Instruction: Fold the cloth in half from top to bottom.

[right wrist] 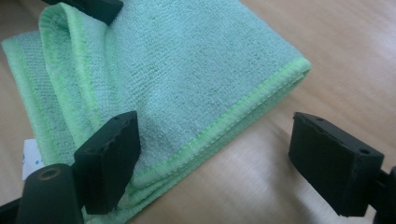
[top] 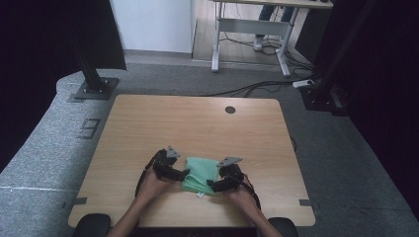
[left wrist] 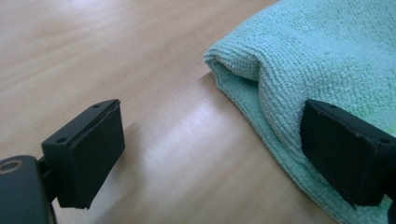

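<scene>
Green cloth (top: 200, 174) is lying folded on the table (top: 148, 128), with the left gripper (top: 186, 173) and right gripper (top: 209, 184) spreading wide at either side of it, pinching nothing, probably needing to grab its edges next.

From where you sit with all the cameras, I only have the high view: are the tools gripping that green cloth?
Observer: No. In the left gripper view the left tool stands open; one pad lies over the green cloth, the other over bare table.
Operator: And the right one?
Observer: The right tool is open too, straddling the cloth's stitched edge.
Operator: Is the cloth folded?
Observer: Yes, layers show at its hem, with a white tag poking out.
</scene>
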Available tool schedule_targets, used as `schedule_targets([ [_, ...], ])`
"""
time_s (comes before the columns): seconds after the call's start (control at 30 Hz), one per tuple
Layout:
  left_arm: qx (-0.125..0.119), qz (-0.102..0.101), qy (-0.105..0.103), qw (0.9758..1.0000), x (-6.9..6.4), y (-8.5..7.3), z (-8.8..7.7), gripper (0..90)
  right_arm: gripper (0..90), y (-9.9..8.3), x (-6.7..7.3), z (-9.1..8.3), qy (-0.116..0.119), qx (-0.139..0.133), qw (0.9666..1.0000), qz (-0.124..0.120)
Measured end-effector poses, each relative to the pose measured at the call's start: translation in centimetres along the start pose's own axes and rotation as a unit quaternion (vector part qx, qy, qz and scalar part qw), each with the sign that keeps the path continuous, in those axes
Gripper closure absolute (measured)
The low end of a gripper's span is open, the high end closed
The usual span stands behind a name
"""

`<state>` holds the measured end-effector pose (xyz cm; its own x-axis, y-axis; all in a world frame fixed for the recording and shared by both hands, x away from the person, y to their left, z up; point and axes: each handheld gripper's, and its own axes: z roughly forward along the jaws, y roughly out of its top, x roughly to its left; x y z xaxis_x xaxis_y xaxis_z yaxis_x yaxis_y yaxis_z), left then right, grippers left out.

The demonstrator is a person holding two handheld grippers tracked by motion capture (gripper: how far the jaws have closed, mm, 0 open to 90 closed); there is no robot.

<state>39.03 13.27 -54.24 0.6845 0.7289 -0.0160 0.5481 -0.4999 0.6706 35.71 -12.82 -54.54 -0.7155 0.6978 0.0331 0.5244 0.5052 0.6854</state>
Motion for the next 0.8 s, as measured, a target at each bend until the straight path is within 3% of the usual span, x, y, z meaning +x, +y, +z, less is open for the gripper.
schedule_targets([
  [0.1,-0.005,0.004,-0.001,1.0,-0.2,0.1,-0.7,9.8,16.7,0.3,-0.5,0.3,-0.001,-0.001,0.9999,0.012],
  [0.33,-0.008,0.023,-0.034,0.9991,-1.6,-0.9,-2.6,11.2,20.2,0.2,-0.4,-0.3,0.001,-0.013,0.9999,0.005],
  [0.47,-0.022,0.018,-0.056,0.9981,-1.8,-1.2,-3.6,14.7,24.5,0.1,-0.3,-1.3,0.007,-0.026,0.9996,0.006],
  [0.57,-0.033,0.027,-0.08,0.9959,-2.2,-1.1,-4.3,24.6,35.5,0.0,-0.3,-2.3,0.024,-0.037,0.999,0.008],
  [0.8,-0.014,0.048,-0.091,0.9946,-3.0,-1.1,-3.8,43.5,57.1,-0.2,0.6,-3.2,0.072,-0.039,0.9966,-0.011],
])
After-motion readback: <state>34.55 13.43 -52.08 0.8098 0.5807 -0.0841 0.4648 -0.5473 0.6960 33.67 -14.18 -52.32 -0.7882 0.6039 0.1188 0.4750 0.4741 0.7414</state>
